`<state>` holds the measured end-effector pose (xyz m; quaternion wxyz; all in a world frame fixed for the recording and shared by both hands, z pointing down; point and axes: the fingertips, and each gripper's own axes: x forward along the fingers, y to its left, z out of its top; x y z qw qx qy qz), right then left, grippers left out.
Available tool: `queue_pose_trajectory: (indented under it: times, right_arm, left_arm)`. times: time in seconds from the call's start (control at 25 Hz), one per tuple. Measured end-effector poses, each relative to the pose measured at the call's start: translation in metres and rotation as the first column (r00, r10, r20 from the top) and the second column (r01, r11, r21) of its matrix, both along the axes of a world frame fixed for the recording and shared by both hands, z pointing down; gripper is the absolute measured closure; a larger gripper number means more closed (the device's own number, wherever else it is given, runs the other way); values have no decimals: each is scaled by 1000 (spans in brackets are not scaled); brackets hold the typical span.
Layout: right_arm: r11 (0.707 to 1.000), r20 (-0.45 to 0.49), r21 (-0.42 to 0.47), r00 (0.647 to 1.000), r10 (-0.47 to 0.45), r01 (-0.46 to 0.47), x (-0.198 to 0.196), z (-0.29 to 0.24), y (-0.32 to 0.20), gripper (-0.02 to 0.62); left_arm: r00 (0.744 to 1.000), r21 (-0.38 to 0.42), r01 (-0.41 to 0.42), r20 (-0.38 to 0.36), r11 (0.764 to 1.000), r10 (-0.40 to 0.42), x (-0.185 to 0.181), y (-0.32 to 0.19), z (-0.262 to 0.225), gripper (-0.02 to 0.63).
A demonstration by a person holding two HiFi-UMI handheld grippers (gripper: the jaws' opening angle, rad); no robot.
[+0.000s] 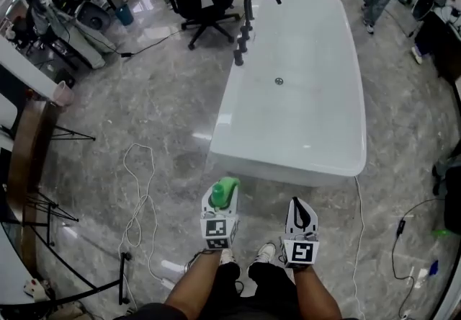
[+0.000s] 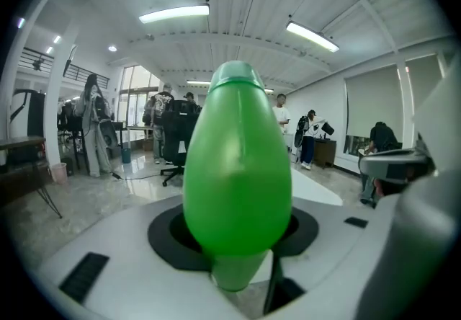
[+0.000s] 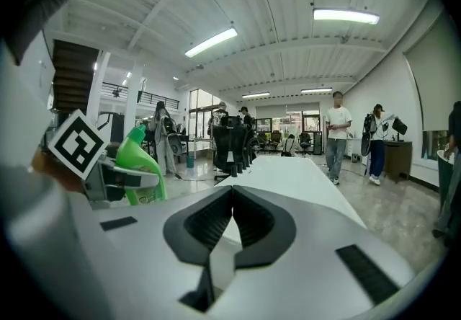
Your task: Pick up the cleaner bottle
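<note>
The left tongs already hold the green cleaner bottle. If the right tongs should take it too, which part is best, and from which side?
Probably the narrower top part of the cleaner bottle, approached from its right side. The left tongs clamp its wide body, so only the top stands free above them. The right tongs are shut and would need opening first.
</note>
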<state>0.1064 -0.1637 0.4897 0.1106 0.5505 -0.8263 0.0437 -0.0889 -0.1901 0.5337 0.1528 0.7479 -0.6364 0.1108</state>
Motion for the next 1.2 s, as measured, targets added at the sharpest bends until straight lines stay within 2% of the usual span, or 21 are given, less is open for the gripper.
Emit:
queue_pose_trajectory:
  times: [0.12, 0.28, 0.48, 0.68, 0.96, 1.2]
  right_arm:
    - [1000, 12, 25, 1000, 1, -1, 16, -48, 9, 578]
    - [996, 39, 89, 999, 4, -7, 30, -86, 12, 578]
    - [991, 46, 122, 998, 52, -57, 55, -127, -1, 578]
    - [981, 70, 149, 991, 116, -126, 67, -164, 8, 578]
    - [973, 91, 158, 983, 158, -171, 45, -182, 5, 578]
    - [959, 67, 201, 980, 190, -199, 28, -197, -5, 578]
  left_arm:
    - [1000, 11, -16, 2, 1000, 16, 12, 14, -49, 420]
    - [999, 29, -12, -37, 1000, 14, 25, 23, -98, 420]
    - [998, 64, -55, -20, 996, 56, 38, 25, -150, 420]
    - [996, 76, -91, 1, 993, 91, 33, 30, -173, 420]
    - [987, 120, -160, 18, 980, 159, 19, 8, -201, 420]
    - [981, 108, -192, 14, 975, 192, 8, 0, -206, 420]
